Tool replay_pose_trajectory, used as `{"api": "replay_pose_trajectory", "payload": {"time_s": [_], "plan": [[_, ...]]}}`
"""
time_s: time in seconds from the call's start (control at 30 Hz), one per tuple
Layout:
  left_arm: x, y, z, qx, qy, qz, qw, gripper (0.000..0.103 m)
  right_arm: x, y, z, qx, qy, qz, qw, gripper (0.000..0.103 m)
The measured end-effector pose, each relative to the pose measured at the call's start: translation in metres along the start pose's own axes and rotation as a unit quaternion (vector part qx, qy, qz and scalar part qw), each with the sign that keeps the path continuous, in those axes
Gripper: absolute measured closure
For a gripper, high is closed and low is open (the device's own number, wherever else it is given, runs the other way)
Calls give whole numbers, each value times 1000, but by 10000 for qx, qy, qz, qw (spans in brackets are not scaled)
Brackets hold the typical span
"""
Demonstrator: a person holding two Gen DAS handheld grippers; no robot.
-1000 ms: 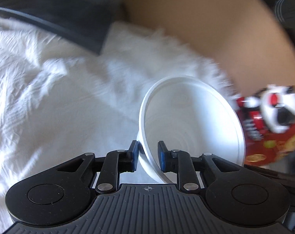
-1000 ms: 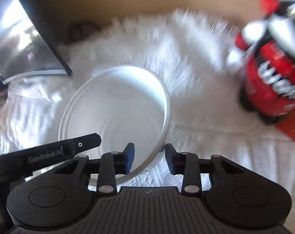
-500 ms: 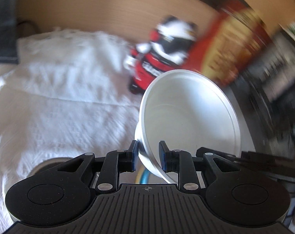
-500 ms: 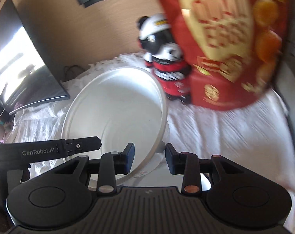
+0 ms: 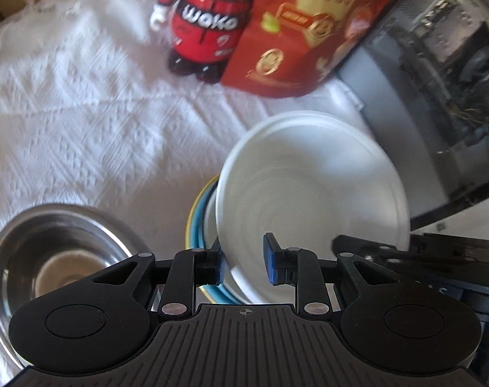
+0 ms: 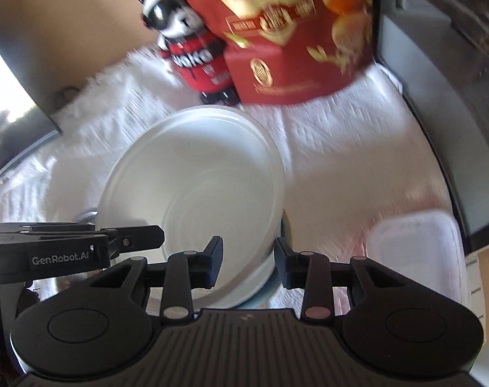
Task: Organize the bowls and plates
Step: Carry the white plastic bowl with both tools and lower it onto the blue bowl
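Note:
A white bowl [image 5: 312,187] is held between both grippers, tilted, just above a stack of dishes with a blue and yellow rim [image 5: 196,222]. My left gripper [image 5: 243,262] straddles the bowl's near rim with its jaws slightly apart. In the right wrist view the same white bowl [image 6: 192,187] has its right rim between the jaws of my right gripper [image 6: 248,266], which stand apart around it. A steel bowl [image 5: 50,258] sits on the white cloth at lower left.
A red and black toy figure [image 5: 208,22] and a red egg box [image 5: 309,32] stand at the back. A grey computer case [image 5: 438,103] is on the right. A white rectangular container [image 6: 415,254] lies at right on the white cloth [image 6: 341,148].
Both grippers carried the white bowl rightward from the open cloth to above the blue-rimmed stack. The left jaws have widened slightly around the rim. The steel bowl came into view.

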State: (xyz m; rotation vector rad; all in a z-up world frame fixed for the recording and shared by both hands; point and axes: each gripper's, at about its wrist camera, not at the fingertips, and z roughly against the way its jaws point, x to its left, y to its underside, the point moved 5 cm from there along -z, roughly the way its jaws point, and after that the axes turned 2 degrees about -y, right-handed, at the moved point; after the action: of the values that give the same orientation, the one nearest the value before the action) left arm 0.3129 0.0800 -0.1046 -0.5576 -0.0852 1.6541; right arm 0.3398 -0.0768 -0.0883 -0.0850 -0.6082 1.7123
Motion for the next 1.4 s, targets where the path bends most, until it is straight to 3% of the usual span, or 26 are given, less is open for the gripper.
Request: {"api": "replay_pose_trajectory", "payload": {"time_s": [0.27, 0.63, 0.8, 1.03, 1.23, 1.4], "plan": [[7, -7, 17, -185, 127, 162, 9996, 77, -6, 7, -15, 117, 170, -4, 9998, 68], [3, -27, 18, -375, 229, 0, 9990, 77, -4, -12, -2, -221, -8, 21, 9998, 67], [12, -28, -2, -21, 174, 146, 9997, 78, -7, -12, -7, -208, 147, 85, 9996, 67], [15, -31, 17, -139, 368, 345, 9986, 78, -15, -15, 0, -389, 152, -31, 9991, 67], [10, -29, 18, -217, 420, 210, 9987, 78, -17, -13, -12, -177, -74, -299, 9994, 67], [18, -26, 8, -116, 218, 239, 9994, 80, -5, -10, -2, -365, -102, -70, 9993, 62]]}}
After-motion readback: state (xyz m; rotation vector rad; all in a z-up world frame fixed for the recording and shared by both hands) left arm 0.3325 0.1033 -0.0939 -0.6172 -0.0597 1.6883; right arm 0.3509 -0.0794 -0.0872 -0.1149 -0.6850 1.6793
